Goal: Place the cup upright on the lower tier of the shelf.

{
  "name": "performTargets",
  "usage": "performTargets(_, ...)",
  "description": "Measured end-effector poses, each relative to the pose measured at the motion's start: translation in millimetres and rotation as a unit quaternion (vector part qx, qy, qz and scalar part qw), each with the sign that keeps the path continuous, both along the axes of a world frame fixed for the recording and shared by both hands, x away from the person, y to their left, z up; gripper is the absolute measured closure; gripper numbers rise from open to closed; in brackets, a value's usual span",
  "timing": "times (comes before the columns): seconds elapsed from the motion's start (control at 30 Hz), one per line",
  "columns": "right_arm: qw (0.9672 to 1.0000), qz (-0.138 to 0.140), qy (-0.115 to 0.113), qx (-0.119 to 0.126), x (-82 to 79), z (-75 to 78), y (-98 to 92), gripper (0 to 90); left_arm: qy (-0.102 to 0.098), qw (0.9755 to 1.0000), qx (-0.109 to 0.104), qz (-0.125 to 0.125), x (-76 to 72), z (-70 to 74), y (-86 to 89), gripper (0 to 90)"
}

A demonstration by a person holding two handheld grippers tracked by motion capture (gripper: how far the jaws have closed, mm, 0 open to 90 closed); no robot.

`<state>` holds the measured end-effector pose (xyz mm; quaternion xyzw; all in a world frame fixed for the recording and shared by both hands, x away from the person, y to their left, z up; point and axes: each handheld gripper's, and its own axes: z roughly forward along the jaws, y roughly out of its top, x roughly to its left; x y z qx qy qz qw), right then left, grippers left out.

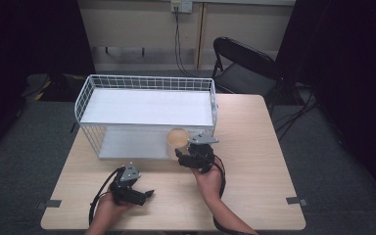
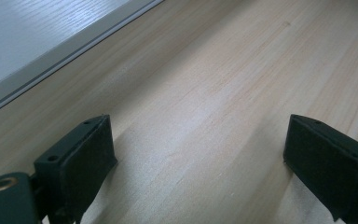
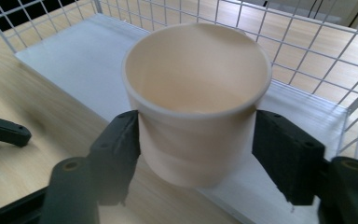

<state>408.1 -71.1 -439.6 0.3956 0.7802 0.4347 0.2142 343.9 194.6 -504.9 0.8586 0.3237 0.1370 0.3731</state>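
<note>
Cream-coloured paper cup (image 3: 196,100) stands upright at the front edge of the lower white shelf board (image 3: 70,60) inside the white wire-mesh rack (image 1: 147,83), on the light wooden counter (image 1: 254,147). We see the right gripper (image 3: 196,140) with its jaws bracketing the cup wall; whether they press it we cannot tell. The left gripper (image 2: 198,154) rests low over bare counter, jaws wide apart, presumably idle. The cup's base is cut off from sight.

A white wire rack (image 1: 147,115) stands on the wooden desk (image 1: 254,147). The right claw (image 1: 185,149) meets a beige cup (image 1: 177,139) at the rack's front; the left claw (image 1: 148,194) rests near the desk's front edge.
</note>
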Motion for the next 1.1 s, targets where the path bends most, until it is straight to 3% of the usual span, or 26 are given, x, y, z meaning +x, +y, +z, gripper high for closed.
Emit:
performTargets(0.47,0.9997,-0.005,-0.02,-0.015,1.2,2.6,1.6,52.3,0.0,1.0,0.0,0.0,0.0,0.0,0.0,8.1)
performTargets(1.0,0.999,-0.013,-0.033,-0.028,4.7,2.8,5.7,63.8,0.0,1.0,0.0,0.0,0.0,0.0,0.0,8.1)
performTargets(1.1,0.9991,-0.013,-0.031,-0.026,6.1,2.8,5.6,59.8,0.0,1.0,0.0,0.0,0.0,0.0,0.0,8.1)
